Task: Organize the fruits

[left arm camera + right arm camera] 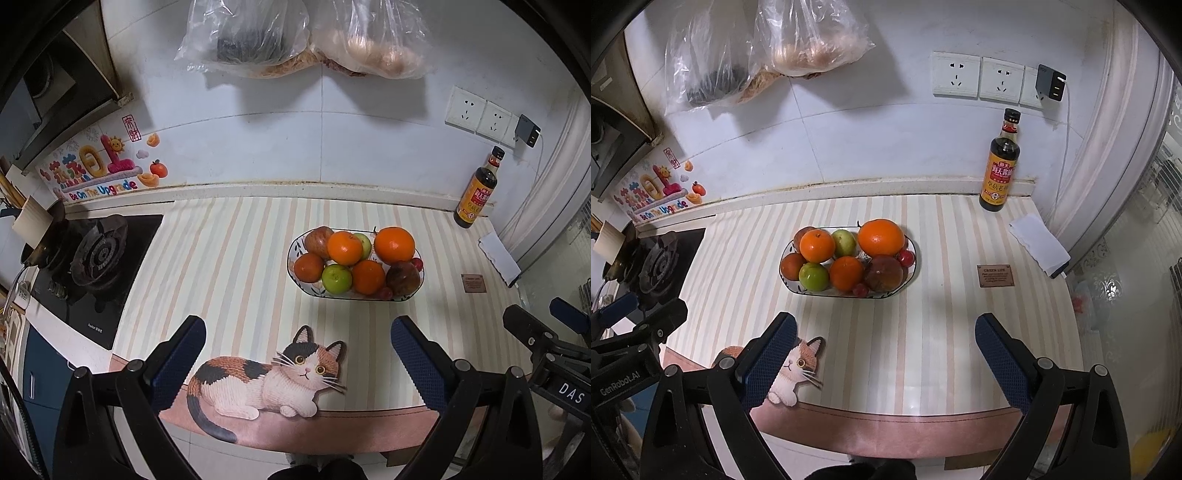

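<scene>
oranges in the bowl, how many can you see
3: a big orange at back right, another orange back left, a third orange front centre. Others may be hidden underneath.

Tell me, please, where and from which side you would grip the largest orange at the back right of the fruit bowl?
Probably from above, jaws closing across the widest middle of the largest orange. It sits on top of the pile in the bowl, so its upper half is exposed, while the dark red fruit and a green fruit crowd its lower sides. The right gripper, open, faces it most directly.
</scene>
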The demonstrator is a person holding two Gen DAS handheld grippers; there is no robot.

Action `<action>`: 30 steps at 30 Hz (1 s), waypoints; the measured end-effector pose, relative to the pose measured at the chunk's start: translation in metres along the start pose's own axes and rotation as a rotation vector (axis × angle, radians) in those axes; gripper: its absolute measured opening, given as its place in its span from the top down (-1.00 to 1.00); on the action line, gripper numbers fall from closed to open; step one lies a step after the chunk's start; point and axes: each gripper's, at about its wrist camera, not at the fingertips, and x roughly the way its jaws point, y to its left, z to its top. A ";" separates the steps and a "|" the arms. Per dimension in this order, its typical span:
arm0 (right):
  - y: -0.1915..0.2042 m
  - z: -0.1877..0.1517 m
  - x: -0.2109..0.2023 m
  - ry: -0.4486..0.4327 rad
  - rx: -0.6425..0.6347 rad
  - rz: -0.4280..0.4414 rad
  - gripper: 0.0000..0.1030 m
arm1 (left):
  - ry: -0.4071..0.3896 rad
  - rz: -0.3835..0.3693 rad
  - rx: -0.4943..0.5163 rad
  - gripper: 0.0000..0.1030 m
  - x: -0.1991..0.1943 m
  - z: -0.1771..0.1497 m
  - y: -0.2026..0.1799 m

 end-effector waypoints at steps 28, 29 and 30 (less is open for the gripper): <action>0.000 0.000 -0.006 0.000 -0.002 0.005 -0.93 | -0.005 0.003 0.002 -1.00 -0.004 -0.003 -0.001; 0.000 0.000 -0.006 0.000 -0.004 0.005 -0.93 | -0.006 0.004 0.003 -1.00 -0.004 -0.002 -0.001; 0.000 -0.001 -0.007 0.001 -0.006 0.005 -0.93 | -0.006 0.004 0.005 -1.00 -0.005 -0.002 -0.001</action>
